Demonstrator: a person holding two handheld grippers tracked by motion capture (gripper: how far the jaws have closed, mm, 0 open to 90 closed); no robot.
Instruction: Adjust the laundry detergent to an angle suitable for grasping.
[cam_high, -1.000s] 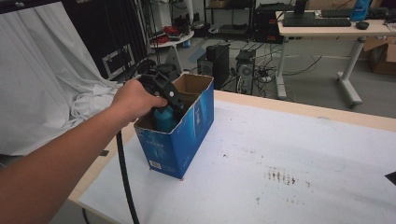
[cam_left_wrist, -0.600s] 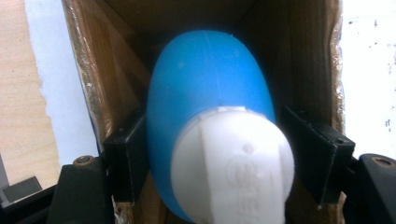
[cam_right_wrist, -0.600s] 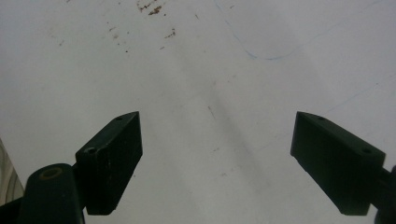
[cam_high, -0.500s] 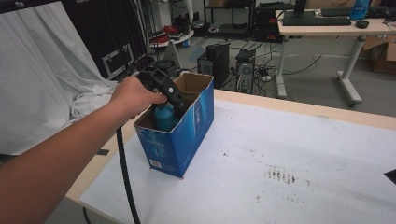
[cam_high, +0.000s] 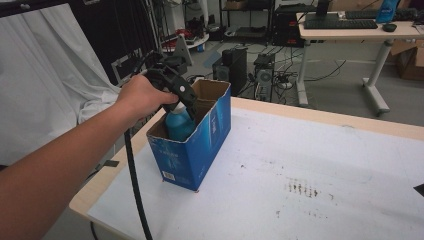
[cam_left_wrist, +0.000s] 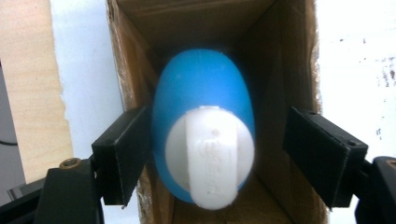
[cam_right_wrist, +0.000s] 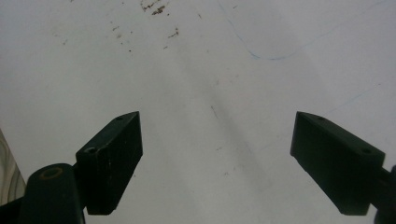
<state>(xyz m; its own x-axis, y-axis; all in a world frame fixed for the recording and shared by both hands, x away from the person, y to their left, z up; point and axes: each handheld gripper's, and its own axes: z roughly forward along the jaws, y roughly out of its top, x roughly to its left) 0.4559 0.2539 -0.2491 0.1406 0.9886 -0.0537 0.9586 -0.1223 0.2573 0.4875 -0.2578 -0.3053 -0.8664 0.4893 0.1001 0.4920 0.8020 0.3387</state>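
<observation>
A blue bottle (cam_high: 179, 125) with a white cap (cam_left_wrist: 210, 158) stands upright inside an open blue carton (cam_high: 200, 145) near the table's left edge. My left gripper (cam_high: 187, 107) reaches down into the carton's mouth from above, held by a hand. Its jaws have just been opening. The bottle (cam_left_wrist: 205, 84) stands between them: the left pad lies right by its side and the right pad (cam_left_wrist: 322, 158) is well clear, so nothing is gripped. My right gripper (cam_right_wrist: 217, 144) hangs open over the bare white table top, with nothing between its jaws.
The carton's brown cardboard walls (cam_left_wrist: 280, 70) close in tightly around the bottle. The white table cover (cam_high: 310, 165) carries dark specks to the carton's right. A black cable (cam_high: 134, 185) hangs from the left gripper over the table's left edge. Desks and computers stand beyond the table.
The left hand has edged slightly up at the carton's mouth. The bottle stays in the carton.
</observation>
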